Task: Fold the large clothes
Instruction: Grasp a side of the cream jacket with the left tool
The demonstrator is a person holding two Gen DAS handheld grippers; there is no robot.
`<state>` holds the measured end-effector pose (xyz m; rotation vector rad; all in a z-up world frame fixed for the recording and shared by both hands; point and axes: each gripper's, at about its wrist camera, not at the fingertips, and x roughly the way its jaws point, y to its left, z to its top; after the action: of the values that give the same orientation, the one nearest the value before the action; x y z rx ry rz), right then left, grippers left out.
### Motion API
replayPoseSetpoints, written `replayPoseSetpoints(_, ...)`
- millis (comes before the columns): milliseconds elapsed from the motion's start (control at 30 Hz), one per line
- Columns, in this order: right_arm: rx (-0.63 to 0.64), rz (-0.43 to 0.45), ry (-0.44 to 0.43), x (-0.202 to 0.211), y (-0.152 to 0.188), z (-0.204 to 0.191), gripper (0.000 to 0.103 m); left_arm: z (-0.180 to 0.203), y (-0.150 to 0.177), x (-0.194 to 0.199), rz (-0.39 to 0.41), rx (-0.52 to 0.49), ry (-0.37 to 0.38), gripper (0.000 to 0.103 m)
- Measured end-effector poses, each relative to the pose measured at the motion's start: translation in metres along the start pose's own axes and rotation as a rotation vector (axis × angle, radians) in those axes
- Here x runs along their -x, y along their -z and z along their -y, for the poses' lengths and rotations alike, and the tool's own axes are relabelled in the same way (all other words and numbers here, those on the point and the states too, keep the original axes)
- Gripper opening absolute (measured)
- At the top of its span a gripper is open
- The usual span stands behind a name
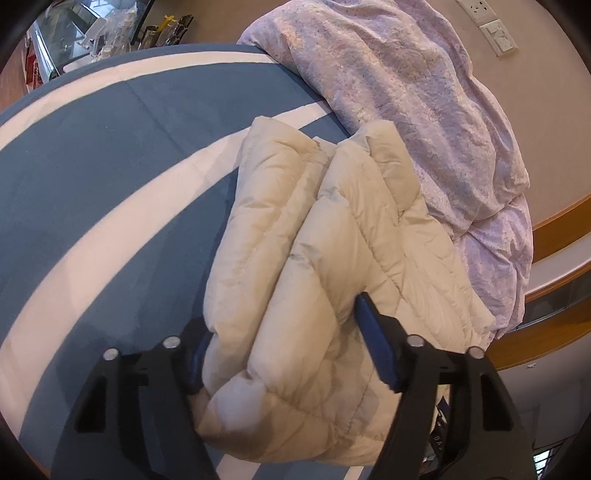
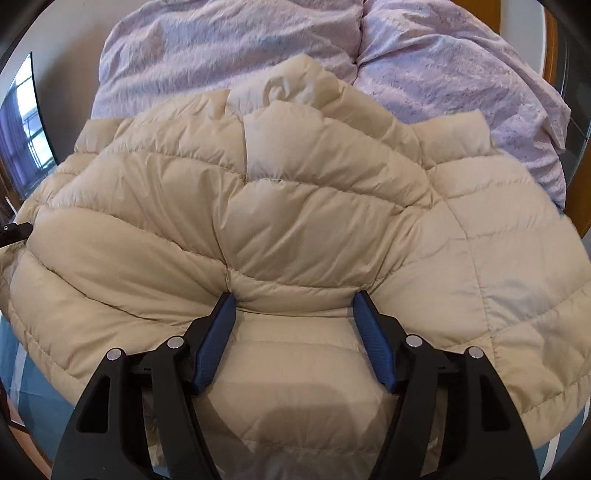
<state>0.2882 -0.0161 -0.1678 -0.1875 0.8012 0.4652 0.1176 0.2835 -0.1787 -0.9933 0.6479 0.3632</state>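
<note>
A cream quilted puffer jacket point(image 1: 325, 236) lies folded on the blue and white striped bedsheet point(image 1: 110, 155). My left gripper point(image 1: 284, 332) stands open with its blue pads on either side of the jacket's near folded end, which bulges between them. In the right wrist view the jacket point(image 2: 295, 206) fills most of the frame. My right gripper point(image 2: 293, 302) is open, its blue fingertips point(image 2: 364, 306) pressing against a fold of the jacket, with padding between the jaws.
A crumpled lilac duvet point(image 1: 399, 85) is heaped along the far side of the bed against the wall, also in the right wrist view point(image 2: 229, 44). A wooden bed frame point(image 1: 554, 229) runs at the right. Cluttered shelves point(image 1: 92, 33) stand at the far left.
</note>
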Motion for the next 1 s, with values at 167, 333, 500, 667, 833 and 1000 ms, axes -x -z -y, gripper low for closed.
replayPoseSetpoints(167, -0.002, -0.012, -0.008, -0.002, 0.000, 0.002, 0.068, 0.001, 0.000, -0.004, 0.000, 0.007, 0.007, 0.059)
replayPoseSetpoints(333, -0.009, -0.016, -0.016, -0.001, 0.000, 0.005, 0.068, 0.007, -0.003, 0.003, 0.000, 0.003, 0.083, 0.028)
replayPoseSetpoints(500, -0.015, -0.018, -0.025, -0.002, -0.001, 0.004, 0.068, 0.038, -0.010, 0.029, 0.041, -0.042, 0.181, 0.022)
replayPoseSetpoints(667, -0.025, -0.019, -0.037, -0.002, 0.000, 0.007, 0.068, 0.081, -0.005, 0.051, 0.059, -0.122, 0.280, 0.022)
replayPoseSetpoints(833, -0.039, -0.019, -0.042, -0.001, 0.000, 0.009, 0.068, 0.132, 0.012, 0.055, 0.035, -0.210, 0.358, 0.022)
replayPoseSetpoints(1000, -0.052, -0.017, -0.040, -0.001, 0.001, 0.010, 0.068, 0.174, 0.036, 0.050, -0.015, -0.276, 0.435, 0.022)
